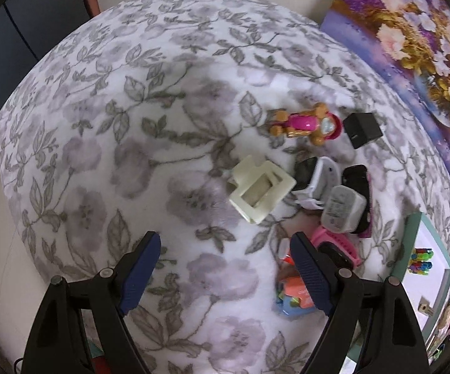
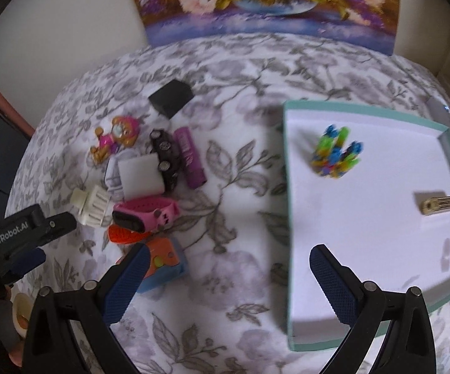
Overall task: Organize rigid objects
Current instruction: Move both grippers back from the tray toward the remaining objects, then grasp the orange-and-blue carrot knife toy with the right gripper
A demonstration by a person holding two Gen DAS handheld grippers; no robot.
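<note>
Both claws hang spread wide over the floral blanket, nothing between their fingers: the left claw (image 1: 225, 260) above bare blanket, the right claw (image 2: 228, 263) straddling the near-left edge of the teal-rimmed tray (image 2: 288, 218). A colourful toy cluster (image 2: 337, 152) and a small gold piece (image 2: 436, 205) lie in the tray. Left of the tray sits a pile: bear figurine (image 2: 116, 140), black box (image 2: 171, 96), purple tube (image 2: 190, 157), pink watch (image 2: 147, 215), cream plastic holder (image 1: 260, 191).
</note>
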